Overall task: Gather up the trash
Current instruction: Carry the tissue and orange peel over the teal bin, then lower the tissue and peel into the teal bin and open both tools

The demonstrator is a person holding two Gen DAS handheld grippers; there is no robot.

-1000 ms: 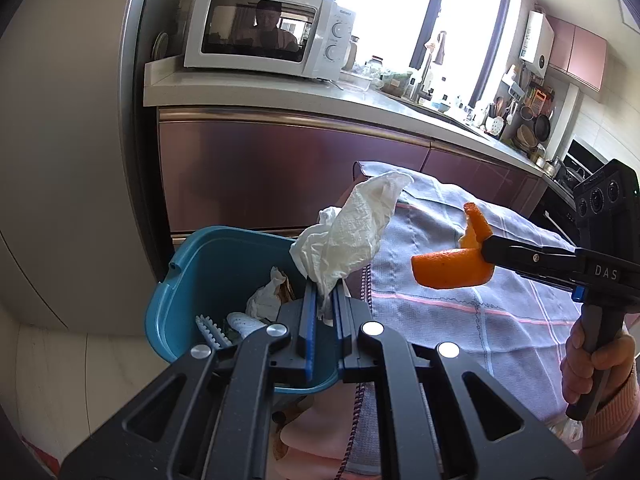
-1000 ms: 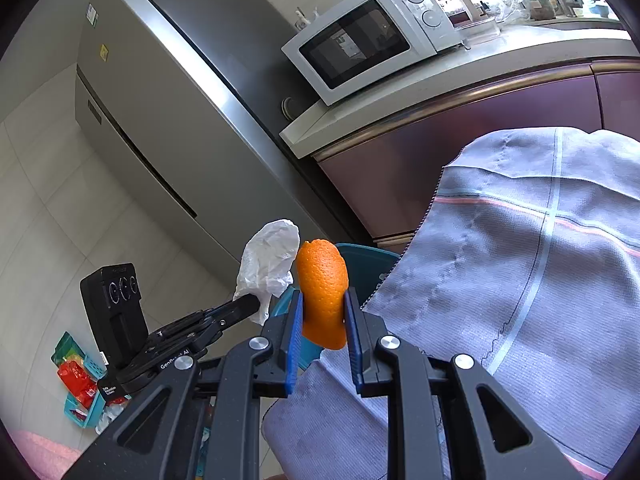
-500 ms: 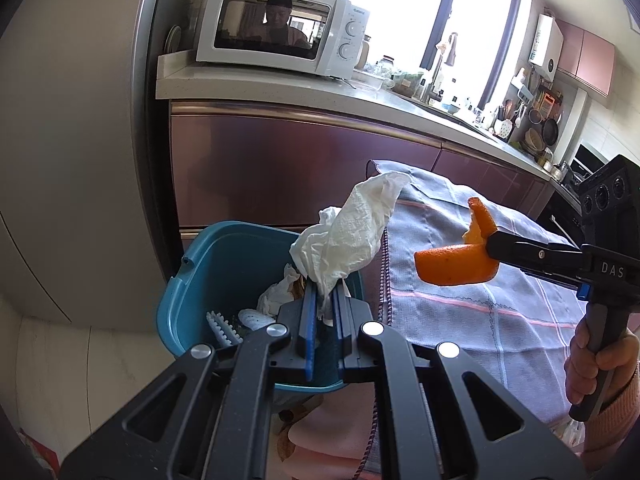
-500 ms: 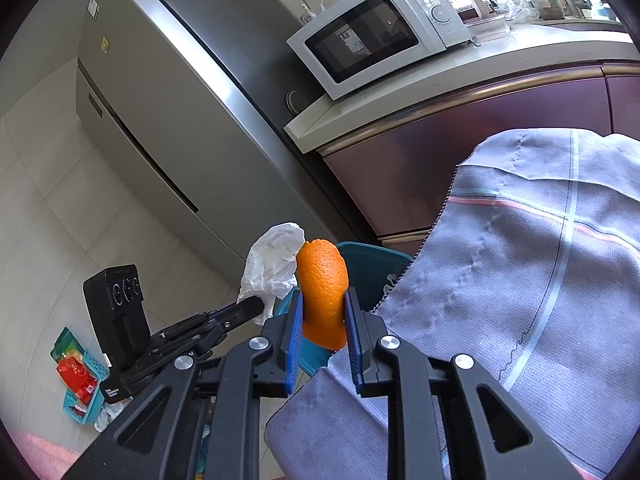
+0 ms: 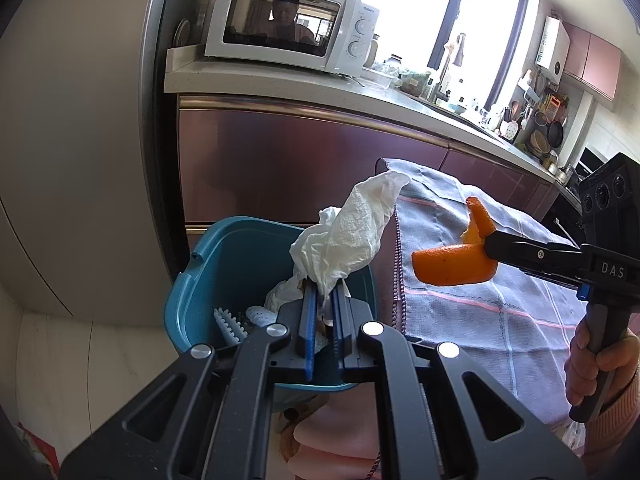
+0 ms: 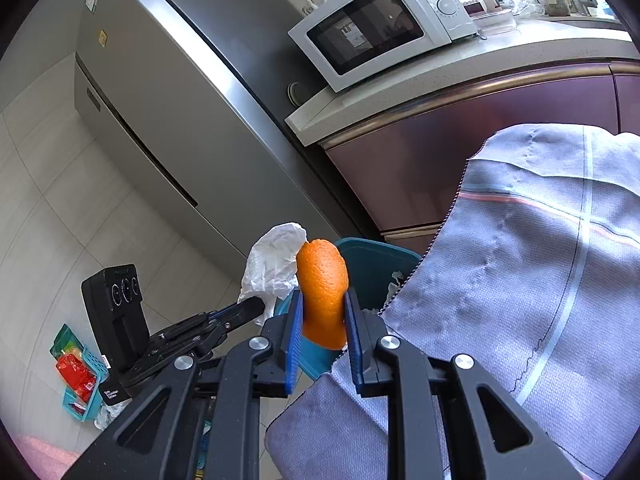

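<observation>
A white microwave (image 5: pixel 294 26) is seen on a pale countertop (image 5: pixel 280 82), above maroon cabinet fronts (image 5: pixel 304 160) and beside a tall steel fridge (image 6: pixel 168 100). A grey-blue checked cloth (image 6: pixel 540 280) is draped in the foreground — pink and white stripes cross it. A small teal basket (image 6: pixel 82 380) of red packets is set on the tiled floor (image 6: pixel 36 208).

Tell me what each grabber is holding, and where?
The left gripper pinches the white tissue at its bottom end. The right gripper squeezes the orange peel at its lower part.
</observation>
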